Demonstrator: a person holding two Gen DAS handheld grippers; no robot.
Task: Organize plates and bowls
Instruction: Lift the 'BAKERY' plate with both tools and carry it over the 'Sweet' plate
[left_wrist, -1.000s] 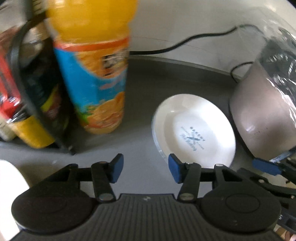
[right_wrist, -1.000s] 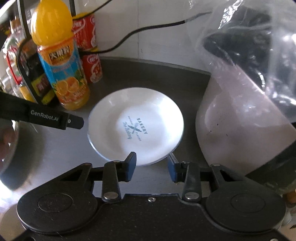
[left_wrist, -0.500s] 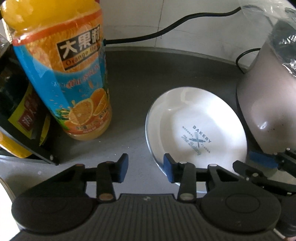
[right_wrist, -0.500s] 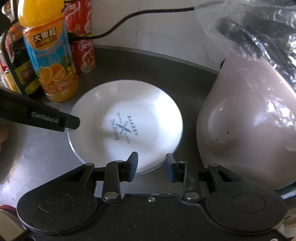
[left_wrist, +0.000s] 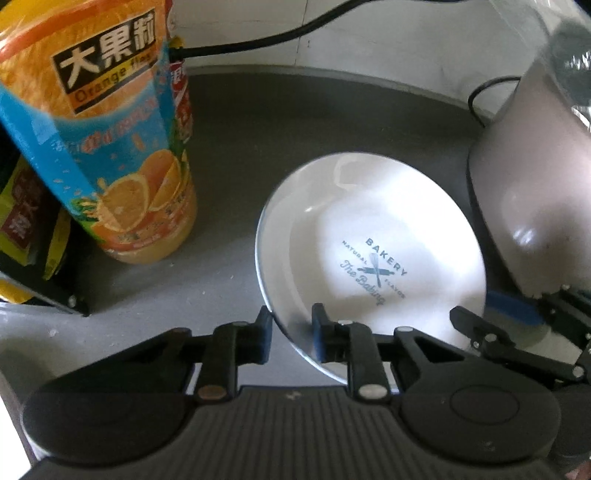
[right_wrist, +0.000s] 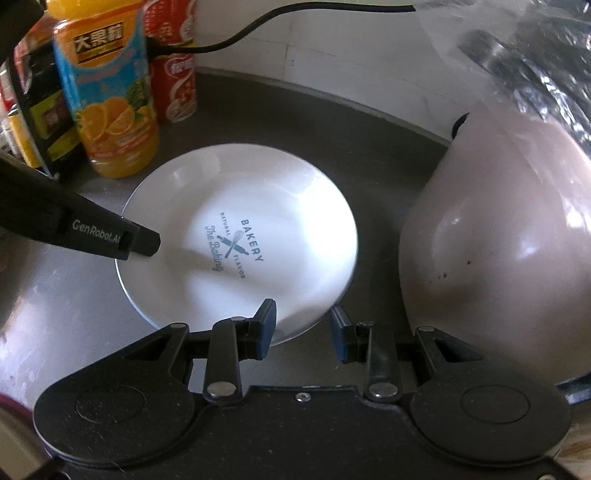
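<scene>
While the white plate (left_wrist: 373, 236) lies flat on the grey worktop (left_wrist: 236, 147), I treat this as the moment to settle a grip on its rim, and I work across the scene from my left. Farthest left stands the orange juice bottle (left_wrist: 107, 147), upright and near the plate's left edge but apart from it, with a red can (right_wrist: 177, 85) just behind it in the right wrist view; I judge the bottle is tall enough to tip, so any lift should carry the plate up and away from it, not sideways into it. My left gripper (left_wrist: 290, 334) stands narrowly parted with the plate's near-left rim running between its blue pads, one pad outside the edge and one over the white inner face; whether the pads already press the rim I cannot tell, so I would close gently and feel for contact before lifting. A glazed rim is slippery, I expect, so the pads want to sit well over the edge, square to it. My right gripper (right_wrist: 303, 328) is held open at a middling width just at the near-right rim, its left pad over the plate's edge and its right pad over bare worktop, holding nothing. Farther right the pale rice cooker (right_wrist: 498, 266) under its clear plastic bag (right_wrist: 517, 55) stands close to the plate, leaving little room on that side.
</scene>
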